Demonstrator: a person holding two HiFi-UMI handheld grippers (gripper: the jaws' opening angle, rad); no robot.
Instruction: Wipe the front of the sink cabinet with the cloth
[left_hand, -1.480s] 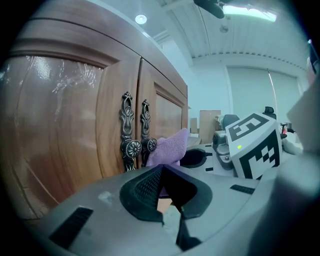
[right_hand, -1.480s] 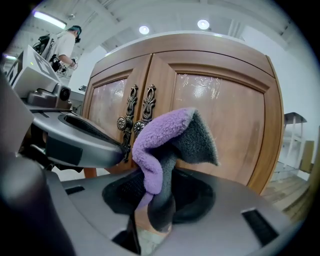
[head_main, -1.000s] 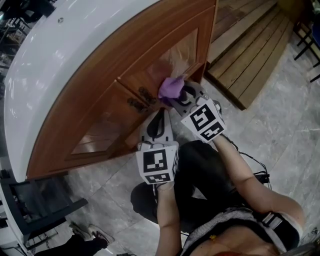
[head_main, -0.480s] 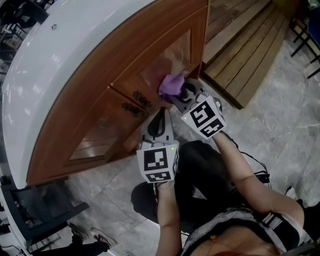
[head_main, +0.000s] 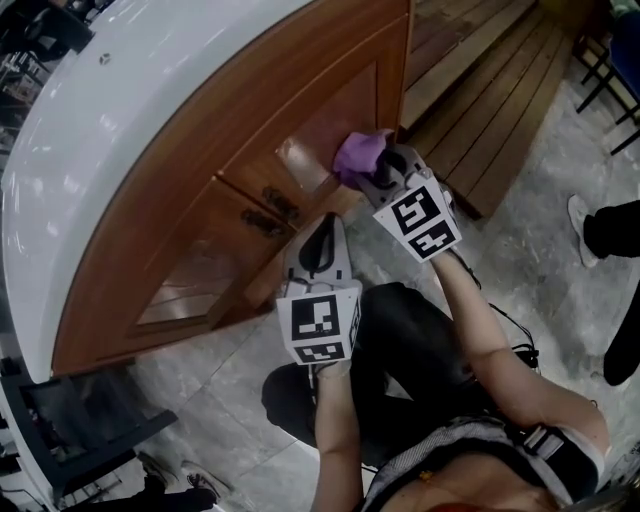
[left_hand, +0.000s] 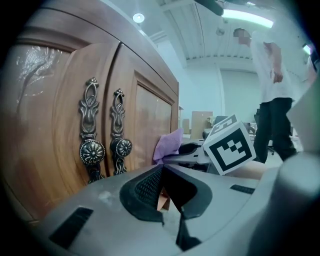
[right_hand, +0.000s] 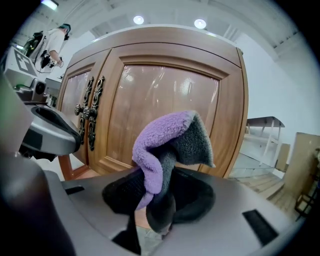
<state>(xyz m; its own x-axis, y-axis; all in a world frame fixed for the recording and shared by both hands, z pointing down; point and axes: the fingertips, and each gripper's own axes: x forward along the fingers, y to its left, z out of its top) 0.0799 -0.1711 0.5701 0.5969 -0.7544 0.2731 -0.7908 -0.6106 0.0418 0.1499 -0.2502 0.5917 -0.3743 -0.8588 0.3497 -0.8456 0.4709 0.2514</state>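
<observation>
Presently | right gripper (head_main: 383, 172) clamps cloth (head_main: 360, 152) at right door (head_main: 330, 110) | left gripper (head_main: 322, 235) closed, empty | wiping seemingly underway; left door (head_main: 195, 275) likely pending.

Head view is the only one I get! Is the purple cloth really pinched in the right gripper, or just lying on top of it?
Observer: Pinched. In the right gripper view, the right gripper is shut on the cloth, which sticks up from between its jaws.
Operator: Is it purple all over?
Observer: No. One face is purple and the other is grey.
Operator: What is the left gripper holding?
Observer: Nothing. The left gripper has its jaws together, and its view shows two ornate metal door handles just ahead of it.
</observation>
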